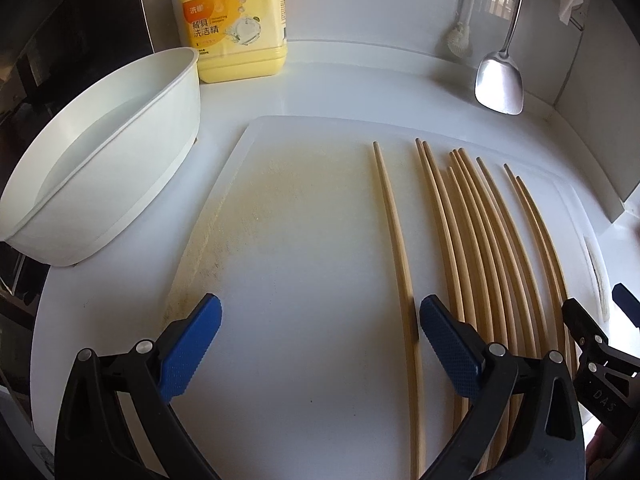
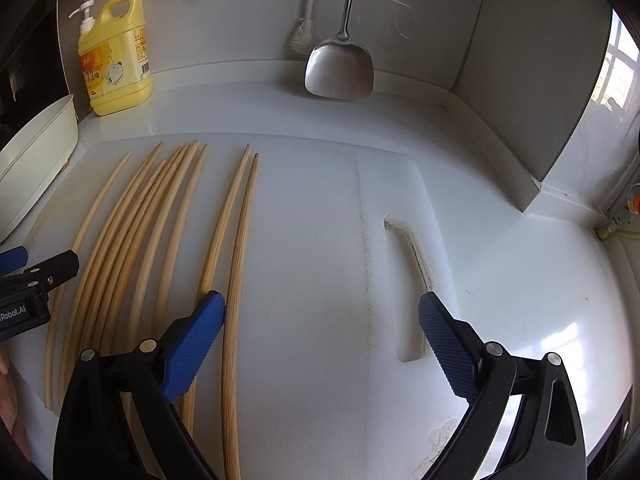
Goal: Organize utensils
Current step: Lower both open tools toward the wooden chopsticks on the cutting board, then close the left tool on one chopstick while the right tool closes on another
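Several bamboo chopsticks point(image 1: 486, 240) lie side by side on a white cutting board point(image 1: 304, 248); they also show in the right wrist view point(image 2: 168, 232). One chopstick point(image 1: 394, 232) lies apart at the left of the group. My left gripper point(image 1: 320, 328) is open and empty above the board, its right finger beside that single chopstick. My right gripper point(image 2: 322, 328) is open and empty above the board point(image 2: 320, 240), its left finger over the rightmost pair of chopsticks point(image 2: 236, 240). The right gripper also shows at the left wrist view's right edge point(image 1: 592, 332).
A white oval tub point(image 1: 104, 160) stands left of the board. A yellow dish soap jug point(image 1: 236, 20) stands at the back wall. A metal spatula point(image 2: 340, 64) and a brush point(image 2: 304, 36) hang at the back. The board has a handle slot point(image 2: 408, 280).
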Demonstrator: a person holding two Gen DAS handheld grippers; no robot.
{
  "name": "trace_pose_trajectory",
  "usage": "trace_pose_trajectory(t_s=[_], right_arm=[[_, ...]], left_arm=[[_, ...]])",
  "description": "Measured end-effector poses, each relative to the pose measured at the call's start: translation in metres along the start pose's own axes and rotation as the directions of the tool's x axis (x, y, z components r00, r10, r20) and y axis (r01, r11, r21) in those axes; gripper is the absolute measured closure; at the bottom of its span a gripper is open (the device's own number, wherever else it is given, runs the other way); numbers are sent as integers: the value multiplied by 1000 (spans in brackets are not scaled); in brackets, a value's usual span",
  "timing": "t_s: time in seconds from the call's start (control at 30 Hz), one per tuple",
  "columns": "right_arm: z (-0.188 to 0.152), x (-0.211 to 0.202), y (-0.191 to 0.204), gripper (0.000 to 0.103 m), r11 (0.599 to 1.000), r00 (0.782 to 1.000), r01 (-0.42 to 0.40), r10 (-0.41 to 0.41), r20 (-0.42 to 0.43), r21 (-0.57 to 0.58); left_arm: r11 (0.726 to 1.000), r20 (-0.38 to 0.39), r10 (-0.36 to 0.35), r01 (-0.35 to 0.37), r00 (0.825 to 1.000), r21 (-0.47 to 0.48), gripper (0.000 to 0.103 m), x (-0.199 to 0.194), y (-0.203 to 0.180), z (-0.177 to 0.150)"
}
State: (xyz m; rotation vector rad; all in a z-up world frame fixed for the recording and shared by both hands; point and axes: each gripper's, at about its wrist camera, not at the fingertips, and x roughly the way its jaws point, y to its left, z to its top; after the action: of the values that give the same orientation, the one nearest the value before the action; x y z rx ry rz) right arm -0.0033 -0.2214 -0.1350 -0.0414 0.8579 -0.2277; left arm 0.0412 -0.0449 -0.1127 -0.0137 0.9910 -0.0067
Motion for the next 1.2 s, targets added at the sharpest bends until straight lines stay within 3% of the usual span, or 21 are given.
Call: trace_pose_trajectory(t_s=[0.3,0.53,0.63,0.83,0.9,1.0,1.2], right_arm=[[0,1,6,12,1000,999,2,-2,32,-15],[0,-1,18,35,998,998,-12,16,61,-64],[-1,-2,20,45,997,997,-37,42,66,-74],[-5,-4,32,74,992,994,-63,72,81,-109],[-7,-5,38,82,989,993,-67,78,86,-129],[-8,-5,41,91,989,992,-81,92,85,-126],[-9,-5,36,97,989,989,-122,128,74,-80]], left_arm=[[1000,17,2,-2,1000,19,6,5,-8,8],[1000,33,-13,12,999,28,9,3,-9,5],[999,42,-24,22,999,45,16,1,-11,3],[998,64,-34,30,997,61,51,-7,-17,0],[996,68,-43,38,997,79,71,-9,-21,0],[993,71,-49,41,996,114,93,-12,-29,-2],[993,41,-82,78,996,94,96,-13,-23,-1]])
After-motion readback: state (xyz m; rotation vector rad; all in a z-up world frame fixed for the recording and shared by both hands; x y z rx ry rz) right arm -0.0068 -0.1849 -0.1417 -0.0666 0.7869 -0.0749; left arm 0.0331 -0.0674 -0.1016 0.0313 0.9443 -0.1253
